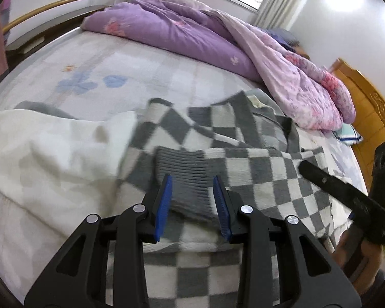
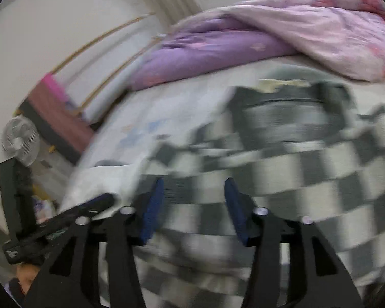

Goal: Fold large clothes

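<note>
A grey-and-white checkered sweater [image 1: 256,169] lies spread on the bed, collar towards the quilts. In the left wrist view its grey ribbed cuff [image 1: 182,166] fills the gap between the blue pads [image 1: 166,195] of my left gripper [image 1: 192,179], which is shut on it. The right wrist view is blurred. There my right gripper [image 2: 193,187] hangs over the checkered sweater [image 2: 308,159], its jaws apart and nothing pressed between them. One black finger of the right gripper [image 1: 328,182] shows at the right of the left wrist view.
A white garment [image 1: 51,154] lies left of the sweater on the pale flowered sheet [image 1: 128,71]. A purple quilt [image 1: 166,33] and a pink quilt [image 1: 295,82] are piled at the back. A wooden headboard [image 1: 367,107] stands right. A fan [image 2: 19,138] stands on the floor.
</note>
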### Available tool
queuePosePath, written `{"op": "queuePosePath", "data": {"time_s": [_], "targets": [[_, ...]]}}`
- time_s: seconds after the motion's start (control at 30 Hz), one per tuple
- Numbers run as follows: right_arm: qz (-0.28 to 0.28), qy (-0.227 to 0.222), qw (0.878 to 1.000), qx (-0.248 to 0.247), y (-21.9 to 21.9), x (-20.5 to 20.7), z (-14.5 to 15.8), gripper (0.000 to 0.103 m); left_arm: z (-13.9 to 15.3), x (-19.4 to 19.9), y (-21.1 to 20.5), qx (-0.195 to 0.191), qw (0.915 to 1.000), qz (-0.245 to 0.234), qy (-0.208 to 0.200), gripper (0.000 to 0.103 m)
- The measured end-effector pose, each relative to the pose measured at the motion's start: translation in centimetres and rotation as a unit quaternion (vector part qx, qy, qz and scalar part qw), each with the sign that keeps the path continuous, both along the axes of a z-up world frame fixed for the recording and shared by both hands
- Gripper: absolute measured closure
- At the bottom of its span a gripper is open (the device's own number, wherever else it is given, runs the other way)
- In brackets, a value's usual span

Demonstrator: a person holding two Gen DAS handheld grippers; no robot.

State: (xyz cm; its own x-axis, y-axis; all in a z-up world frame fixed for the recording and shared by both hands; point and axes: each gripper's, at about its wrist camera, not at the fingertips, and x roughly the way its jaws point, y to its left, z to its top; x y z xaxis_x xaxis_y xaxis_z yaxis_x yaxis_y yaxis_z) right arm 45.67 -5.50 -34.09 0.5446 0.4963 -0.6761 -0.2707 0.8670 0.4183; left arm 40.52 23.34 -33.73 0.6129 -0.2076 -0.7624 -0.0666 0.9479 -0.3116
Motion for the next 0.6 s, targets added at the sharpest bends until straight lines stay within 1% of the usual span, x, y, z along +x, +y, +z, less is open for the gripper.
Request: {"op": "queuePosePath", "data": {"time_s": [0.03,0.07,0.1,0.17,0.2,0.23,0.27,0.3,0.33,0.37,0.4,0.47,0.53,0.6], "targets": [[-0.021,0.011,1.000,-0.005,-2.5,0.6,-0.5,0.078,-0.3,0.4,-0.9,-0.003,1.0000,-0.004,0.002,0.069],[-0.036,0.017,0.999,-0.010,-4.0,0.8,-0.8,0.085,-0.4,0.7,-1.4,-0.006,0.9999,-0.009,0.002,0.069],[-0.064,0.026,0.997,-0.020,-6.5,1.2,-1.4,0.087,-0.8,1.0,-2.0,-0.008,0.9998,-0.017,0.004,0.069],[-0.102,0.047,0.993,-0.024,-10.3,1.8,-2.6,0.087,-2.2,2.2,-3.4,0.001,0.9991,-0.036,0.024,0.069],[-0.113,0.056,0.992,-0.025,-11.4,2.0,-3.2,0.087,-3.0,2.7,-3.7,0.011,0.9987,-0.035,0.034,0.069],[-0.121,0.071,0.990,-0.027,-12.5,2.3,-4.0,0.087,-4.3,3.3,-3.8,0.024,0.9978,-0.030,0.053,0.069],[-0.130,0.092,0.987,-0.025,-14.0,2.8,-5.4,0.087,-5.4,3.7,-3.7,0.025,0.9969,-0.024,0.071,0.069],[-0.128,0.108,0.986,-0.015,-14.7,3.1,-6.4,0.090,-6.6,4.0,-3.2,0.012,0.9962,-0.014,0.085,0.069],[-0.123,0.135,0.983,-0.006,-15.4,3.6,-8.0,0.094,-7.0,4.2,-2.9,0.001,0.9964,-0.011,0.085,0.070],[-0.121,0.149,0.981,-0.008,-15.7,3.7,-9.1,0.102,-7.2,4.2,-2.8,-0.004,0.9966,-0.009,0.082,0.070],[-0.124,0.152,0.980,-0.023,-15.8,3.9,-9.8,0.103,-7.3,4.3,-2.9,-0.002,0.9967,-0.010,0.080,0.070],[-0.123,0.153,0.980,-0.027,-15.8,3.7,-10.5,0.103,-7.6,4.3,-2.6,0.000,0.9964,-0.011,0.085,0.070],[-0.128,0.152,0.979,-0.036,-15.4,3.9,-10.6,0.103,-8.1,4.6,-2.6,0.010,0.9958,-0.016,0.089,0.069],[-0.124,0.153,0.979,-0.045,-15.1,3.9,-10.2,0.103,-7.9,4.8,-2.5,0.008,0.9957,-0.017,0.091,0.069]]}}
